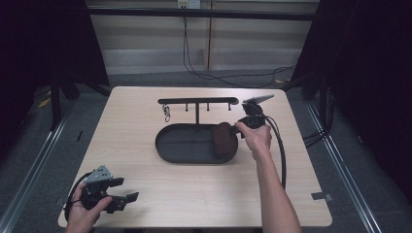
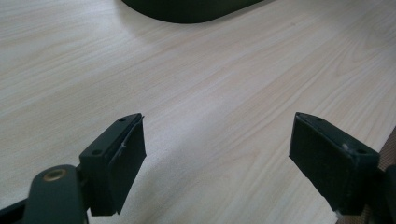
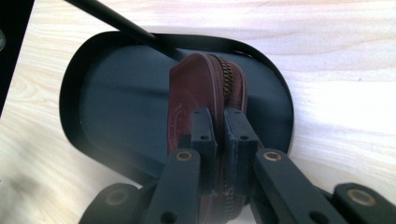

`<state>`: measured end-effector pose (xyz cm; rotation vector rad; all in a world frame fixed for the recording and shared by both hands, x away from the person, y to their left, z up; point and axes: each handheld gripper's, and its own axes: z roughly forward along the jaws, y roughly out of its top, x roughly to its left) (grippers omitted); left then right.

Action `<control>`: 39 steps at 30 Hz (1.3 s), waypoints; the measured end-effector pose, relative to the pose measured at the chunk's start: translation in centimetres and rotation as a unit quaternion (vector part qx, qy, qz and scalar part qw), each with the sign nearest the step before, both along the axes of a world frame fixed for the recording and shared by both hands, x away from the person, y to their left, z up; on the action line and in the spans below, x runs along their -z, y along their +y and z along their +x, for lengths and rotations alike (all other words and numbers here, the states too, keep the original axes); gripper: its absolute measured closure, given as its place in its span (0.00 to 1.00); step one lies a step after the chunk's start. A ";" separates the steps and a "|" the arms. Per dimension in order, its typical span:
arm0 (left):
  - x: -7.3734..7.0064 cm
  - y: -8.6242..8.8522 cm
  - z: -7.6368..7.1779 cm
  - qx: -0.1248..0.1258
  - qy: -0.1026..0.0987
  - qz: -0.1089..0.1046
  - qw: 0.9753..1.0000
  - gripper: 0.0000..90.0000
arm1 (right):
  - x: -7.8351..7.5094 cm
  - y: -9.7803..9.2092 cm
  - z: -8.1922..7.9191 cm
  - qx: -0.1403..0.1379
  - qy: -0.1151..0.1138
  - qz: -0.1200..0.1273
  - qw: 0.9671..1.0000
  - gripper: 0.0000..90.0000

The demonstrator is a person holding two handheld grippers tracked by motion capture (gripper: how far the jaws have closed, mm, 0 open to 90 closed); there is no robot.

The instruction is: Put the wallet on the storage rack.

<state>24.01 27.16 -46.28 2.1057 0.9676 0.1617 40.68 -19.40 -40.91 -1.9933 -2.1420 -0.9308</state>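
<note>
Gripping brown pouch (image 3: pixel 198 88) over black tray (image 3: pixel 112 93): right tongs (image 3: pixel 219 122) | left tongs (image 2: pixel 217 149): released

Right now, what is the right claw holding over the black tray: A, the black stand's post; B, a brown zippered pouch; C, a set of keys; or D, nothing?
B: the right claw has its jaws shut on the brown zippered pouch, held above the black tray.
</note>
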 end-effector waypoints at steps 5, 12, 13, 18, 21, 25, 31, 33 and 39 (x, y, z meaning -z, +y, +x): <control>0.0 0.0 0.0 0.003 -0.001 0.001 1.000 0.20 | 2.1 0.5 0.4 0.006 -0.001 0.018 1.000 0.93; 0.0 0.0 0.0 0.002 0.000 0.002 1.000 0.20 | 3.2 1.0 0.7 0.003 -0.003 0.019 1.000 0.91; 0.0 0.0 0.0 0.002 0.000 0.002 1.000 0.20 | 3.2 1.0 0.7 0.003 -0.003 0.019 1.000 0.91; -0.1 0.2 0.0 0.002 0.001 -0.005 1.000 0.20 | 3.6 1.0 0.6 0.007 -0.010 0.007 1.000 0.88; -0.1 0.2 0.1 -0.001 0.001 -0.006 1.000 0.20 | 3.1 0.5 0.4 0.013 -0.019 0.010 1.000 0.83; -0.1 0.1 0.0 0.000 -0.001 -0.004 1.000 0.20 | 2.7 0.2 0.1 0.014 -0.034 0.011 0.999 0.78; 0.0 0.1 0.1 -0.001 0.001 -0.002 1.000 0.20 | 2.5 -1.4 -1.5 0.019 -0.049 0.008 0.999 0.68; 0.0 0.0 0.1 -0.001 0.000 0.000 1.000 0.20 | 2.3 -1.5 -1.6 0.019 -0.052 0.008 0.998 0.66; 0.0 0.0 0.2 -0.005 0.000 0.000 1.000 0.20 | 1.7 -2.4 -3.5 0.004 -0.078 -0.002 0.997 0.55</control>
